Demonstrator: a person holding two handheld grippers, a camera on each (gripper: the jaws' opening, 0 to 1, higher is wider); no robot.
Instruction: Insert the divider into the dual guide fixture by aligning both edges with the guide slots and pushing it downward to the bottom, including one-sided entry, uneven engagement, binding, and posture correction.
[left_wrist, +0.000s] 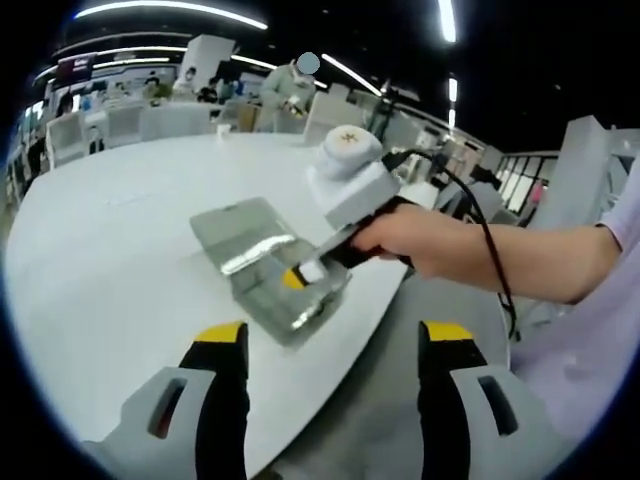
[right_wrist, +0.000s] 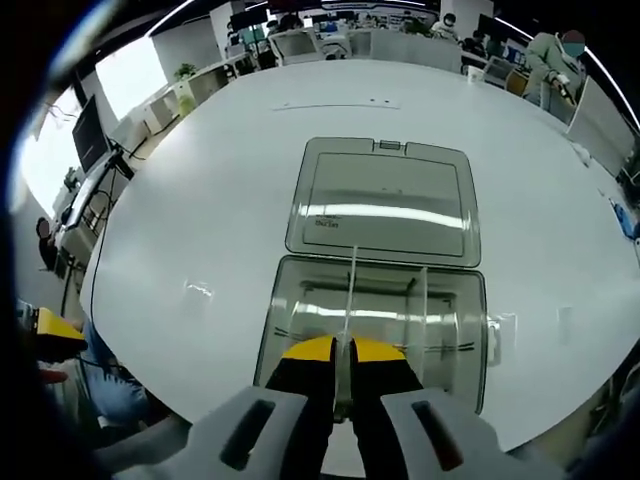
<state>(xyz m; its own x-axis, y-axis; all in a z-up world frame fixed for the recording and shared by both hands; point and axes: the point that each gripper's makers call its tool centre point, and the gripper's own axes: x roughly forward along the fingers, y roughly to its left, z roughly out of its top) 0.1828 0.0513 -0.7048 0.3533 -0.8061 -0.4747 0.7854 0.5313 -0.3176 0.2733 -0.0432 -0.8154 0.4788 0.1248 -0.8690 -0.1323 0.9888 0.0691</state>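
Note:
A clear plastic box, the guide fixture (right_wrist: 300, 320), sits on the white round table with its lid (right_wrist: 385, 200) folded flat behind it. In the right gripper view, a thin clear divider (right_wrist: 352, 285) stands on edge inside the box. My right gripper (right_wrist: 343, 350) is shut on the divider's near edge. A second clear upright panel (right_wrist: 422, 300) stands to its right. The left gripper view has the same box (left_wrist: 262, 295) and lid (left_wrist: 235, 228), with the right gripper (left_wrist: 302, 275) reaching into it from the right. My left gripper (left_wrist: 335, 335) hangs open near the table's edge, holding nothing.
The person's hand (left_wrist: 420, 240) and forearm hold the right gripper, and a black cable (left_wrist: 490, 250) trails from it. The white table (left_wrist: 110, 230) stretches away to the left and behind the box. Its near edge (left_wrist: 370, 310) curves past the box. Desks and people stand far behind.

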